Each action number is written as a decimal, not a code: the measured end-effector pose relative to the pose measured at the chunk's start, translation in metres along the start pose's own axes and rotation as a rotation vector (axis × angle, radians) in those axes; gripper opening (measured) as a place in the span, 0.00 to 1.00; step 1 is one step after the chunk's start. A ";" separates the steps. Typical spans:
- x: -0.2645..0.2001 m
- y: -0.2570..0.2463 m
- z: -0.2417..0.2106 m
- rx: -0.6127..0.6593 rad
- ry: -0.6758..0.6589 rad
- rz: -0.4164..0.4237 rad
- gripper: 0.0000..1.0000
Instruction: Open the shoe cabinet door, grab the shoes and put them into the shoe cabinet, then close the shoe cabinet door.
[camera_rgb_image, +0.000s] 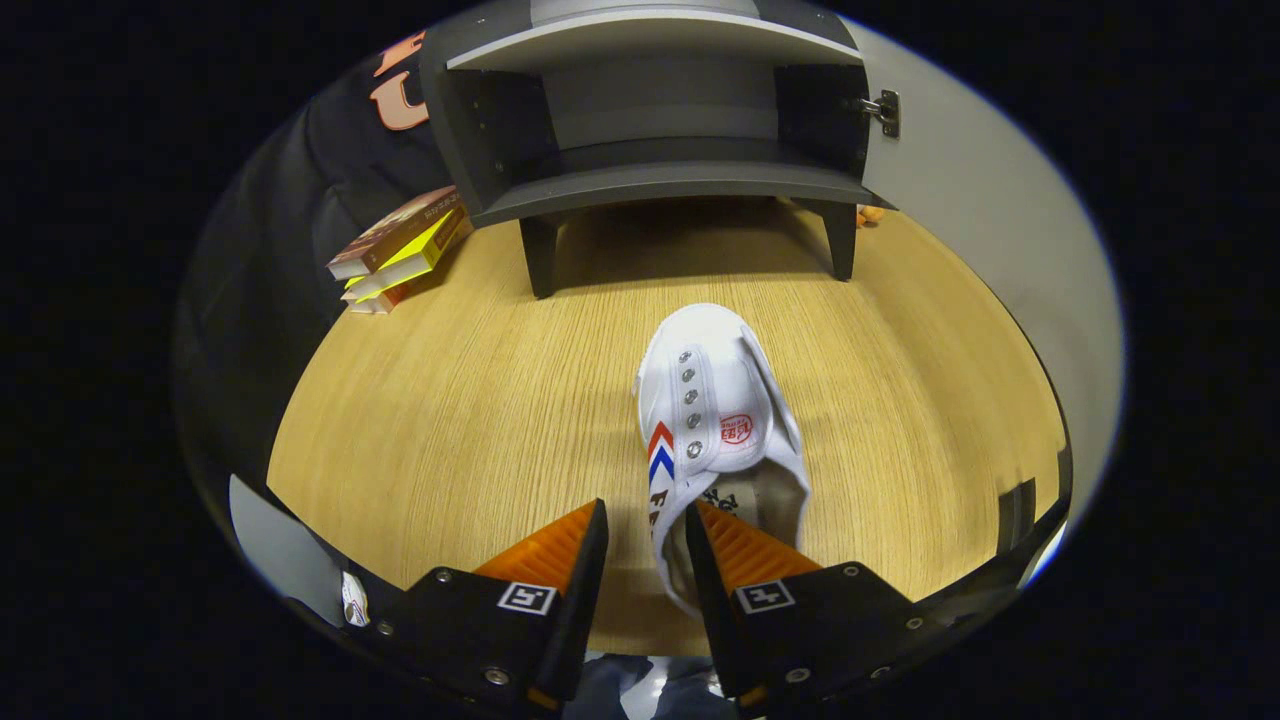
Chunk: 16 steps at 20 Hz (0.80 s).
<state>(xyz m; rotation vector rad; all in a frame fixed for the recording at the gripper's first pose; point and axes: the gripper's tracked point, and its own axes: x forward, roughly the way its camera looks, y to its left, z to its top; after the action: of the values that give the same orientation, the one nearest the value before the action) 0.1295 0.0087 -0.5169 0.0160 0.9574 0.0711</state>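
Gripper low over the wooden floor, fingers parted, pointing toward 12 o'clock. The right finger sits inside the heel opening of the white shoe; the left finger is outside the shoe with a clear strip of floor between it and the shoe's side wall. So the fingers straddle the shoe's left heel wall. The right finger is at or very near the wall; cannot tell if it touches. No squeeze from both sides.

Shoe: white canvas, toe toward 12 o'clock, heel toward the gripper, lying flat on its sole. Metal eyelets in a row, no lace visible. Red and blue chevrons on its left side, a red mark on the tongue.

Shoe cabinet at 12 o'clock beyond the toe, dark grey, on short legs. Door swung open to the 1–2 o'clock side, hinge visible at its inner edge. Lower shelf is bare. Floor between toe and cabinet legs carries nothing.

Surroundings: stack of books at 10 o'clock, left of the cabinet, against the dark wall. Small orange object at 1 o'clock beside the right rear leg, mostly hidden; cannot identify.
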 end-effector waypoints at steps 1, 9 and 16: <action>0.001 -0.002 0.000 0.009 0.004 -0.001 0.48; 0.010 -0.010 0.005 0.033 -0.010 -0.014 0.22; 0.010 -0.010 0.009 0.007 -0.022 -0.021 0.00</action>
<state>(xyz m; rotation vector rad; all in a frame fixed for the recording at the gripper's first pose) 0.1432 -0.0003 -0.5202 0.0132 0.9358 0.0483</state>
